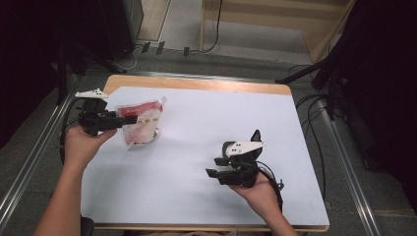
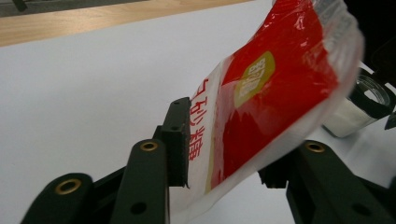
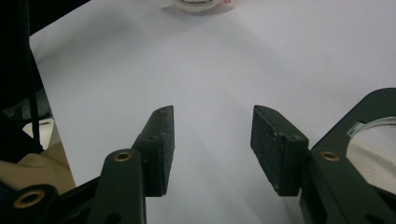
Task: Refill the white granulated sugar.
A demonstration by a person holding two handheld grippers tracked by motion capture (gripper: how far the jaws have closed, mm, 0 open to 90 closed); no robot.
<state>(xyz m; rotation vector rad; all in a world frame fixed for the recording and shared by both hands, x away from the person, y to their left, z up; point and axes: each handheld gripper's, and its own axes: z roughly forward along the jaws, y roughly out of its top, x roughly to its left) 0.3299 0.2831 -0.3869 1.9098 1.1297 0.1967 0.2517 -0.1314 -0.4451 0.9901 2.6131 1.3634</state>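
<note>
Wooden table point(image 1: 196, 84) under a white sheet point(image 1: 211, 128), wood edge showing along the far side. Grey floor point(image 1: 206, 61) around it, metal rails point(image 1: 29, 162) flanking left and right. Pale wooden frame point(image 1: 275, 19) beyond. Black cables point(image 1: 314, 132) trail on the floor; dark equipment point(image 1: 378, 73) stands at both sides.

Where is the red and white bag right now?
In the high view the red and white bag is at the table's far left, between the left hand-held gripper's jaws, over a small clear jar.
</note>
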